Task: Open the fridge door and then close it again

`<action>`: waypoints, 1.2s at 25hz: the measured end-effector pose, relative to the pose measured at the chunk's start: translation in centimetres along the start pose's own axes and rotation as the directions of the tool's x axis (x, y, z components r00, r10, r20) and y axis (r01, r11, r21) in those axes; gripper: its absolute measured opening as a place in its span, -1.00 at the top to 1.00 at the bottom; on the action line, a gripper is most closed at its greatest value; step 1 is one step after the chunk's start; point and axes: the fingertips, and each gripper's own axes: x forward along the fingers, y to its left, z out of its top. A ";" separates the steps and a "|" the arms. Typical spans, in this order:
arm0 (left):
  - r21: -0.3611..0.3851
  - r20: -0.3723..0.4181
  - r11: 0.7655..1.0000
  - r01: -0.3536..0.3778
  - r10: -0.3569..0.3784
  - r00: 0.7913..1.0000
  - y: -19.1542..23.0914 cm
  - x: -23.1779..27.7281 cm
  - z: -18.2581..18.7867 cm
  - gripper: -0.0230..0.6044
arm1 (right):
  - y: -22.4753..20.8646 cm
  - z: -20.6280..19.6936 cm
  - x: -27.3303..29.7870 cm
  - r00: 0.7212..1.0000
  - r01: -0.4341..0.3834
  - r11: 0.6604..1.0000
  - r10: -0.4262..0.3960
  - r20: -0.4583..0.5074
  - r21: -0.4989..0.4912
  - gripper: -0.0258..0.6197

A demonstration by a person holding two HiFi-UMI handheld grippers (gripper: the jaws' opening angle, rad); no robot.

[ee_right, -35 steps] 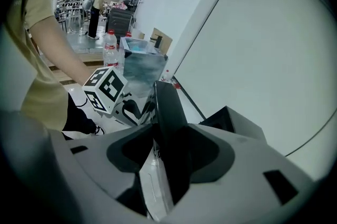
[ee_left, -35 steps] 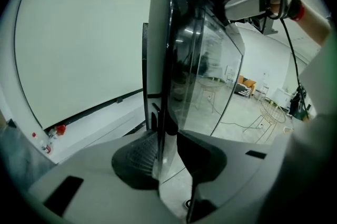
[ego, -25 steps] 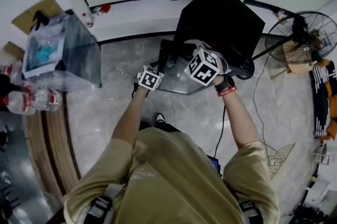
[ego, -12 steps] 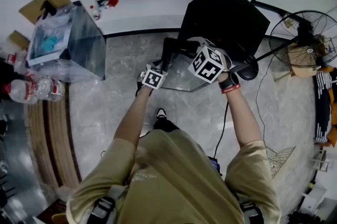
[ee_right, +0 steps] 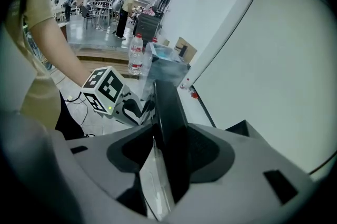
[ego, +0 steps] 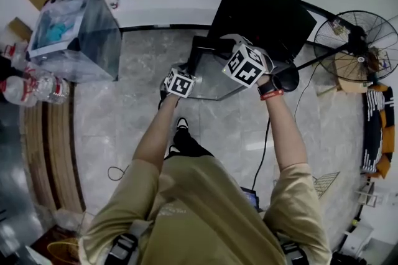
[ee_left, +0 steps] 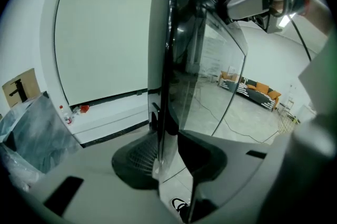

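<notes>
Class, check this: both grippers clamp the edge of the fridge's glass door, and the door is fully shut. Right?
Not quite: the fridge door is open, standing out from the black fridge, as the head view shows. The left gripper and right gripper do both clamp its edge.

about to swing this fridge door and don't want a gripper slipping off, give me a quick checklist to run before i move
1. Left gripper clamped on the fridge door edge: ok.
2. Right gripper clamped on the same door: ok.
3. Door standing open, away from the black fridge: ok.
4. Shoe out of the door's sweep: cannot tell, it sits close to the door in the head view.
5. Door open as far as it goes: cannot tell.
</notes>
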 end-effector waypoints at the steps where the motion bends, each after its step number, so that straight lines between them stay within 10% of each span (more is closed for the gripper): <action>1: -0.002 0.000 1.000 -0.005 0.005 1.000 -0.2 -0.3 -0.2 0.55 | 0.3 0.0 -0.1 1.000 -0.001 1.000 0.001 -0.006 -0.006 0.26; 30: -0.143 -0.043 0.974 -0.177 0.172 0.984 -8.7 -6.3 -6.2 0.55 | 9.0 -1.9 -5.8 0.988 -0.104 0.971 0.126 0.092 -0.213 0.25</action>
